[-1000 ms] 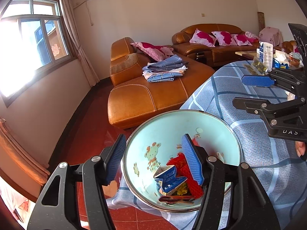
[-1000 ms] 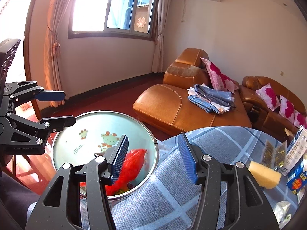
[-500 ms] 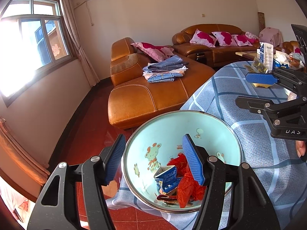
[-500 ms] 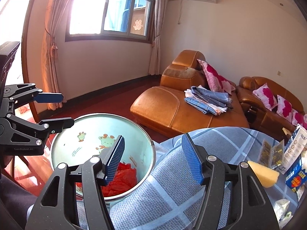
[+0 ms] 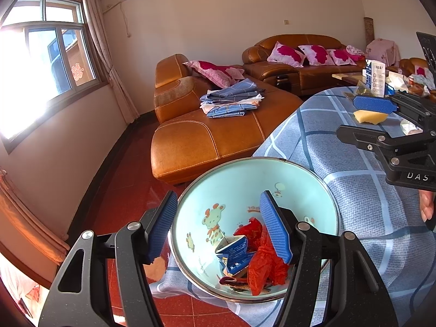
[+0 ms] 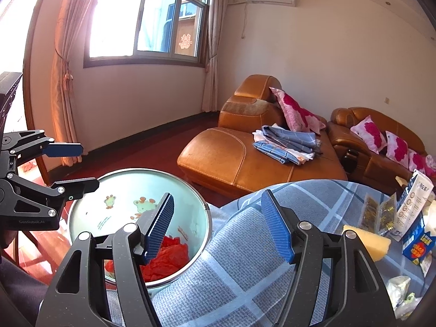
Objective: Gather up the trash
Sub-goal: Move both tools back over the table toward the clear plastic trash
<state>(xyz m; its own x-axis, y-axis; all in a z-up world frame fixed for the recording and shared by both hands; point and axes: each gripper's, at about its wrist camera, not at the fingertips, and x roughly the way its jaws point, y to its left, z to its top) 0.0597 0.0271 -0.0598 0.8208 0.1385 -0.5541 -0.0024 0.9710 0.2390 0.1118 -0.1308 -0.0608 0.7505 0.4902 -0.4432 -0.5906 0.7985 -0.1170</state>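
Trash sits in the basin (image 5: pixel 272 179): red wrapper (image 5: pixel 268 261) and a blue carton (image 5: pixel 235 253) down at the bottom. Our left gripper (image 5: pixel 218 229) straddles the near rim, jaws well apart, pads not visibly pressing. Our right gripper (image 6: pixel 218 223) is opening over the tabletop (image 6: pixel 245 286), nothing between its jaws. The basin overhangs the edge, so we judge a nudge could tip it to the floor. A sponge (image 6: pixel 368 242) and packets (image 6: pixel 378 212) wait further along; the far pile is cropped and hard to read.
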